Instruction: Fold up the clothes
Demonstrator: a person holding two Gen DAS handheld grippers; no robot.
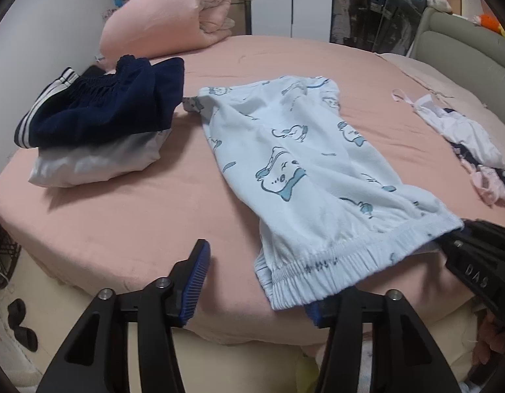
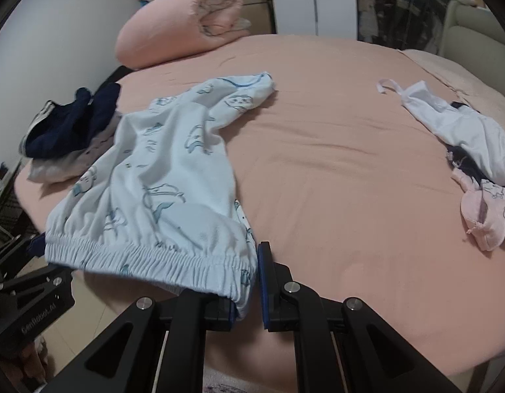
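While tongs [image 1: 255, 281] gape, pants' [image 1: 298, 170] waistband overhangs bed [image 1: 121, 216].

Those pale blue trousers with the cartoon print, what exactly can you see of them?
The pale blue cartoon-print trousers look like soft fleecy pyjama bottoms with blue animal drawings and a gathered elastic waistband. They lie mostly flat and wrinkled on the pink bed sheet, waistband at the near edge, legs stretching away. Both grippers are open at the waistband corners: the left gripper and the right gripper. The far end reaches toward a folded navy and white pile.
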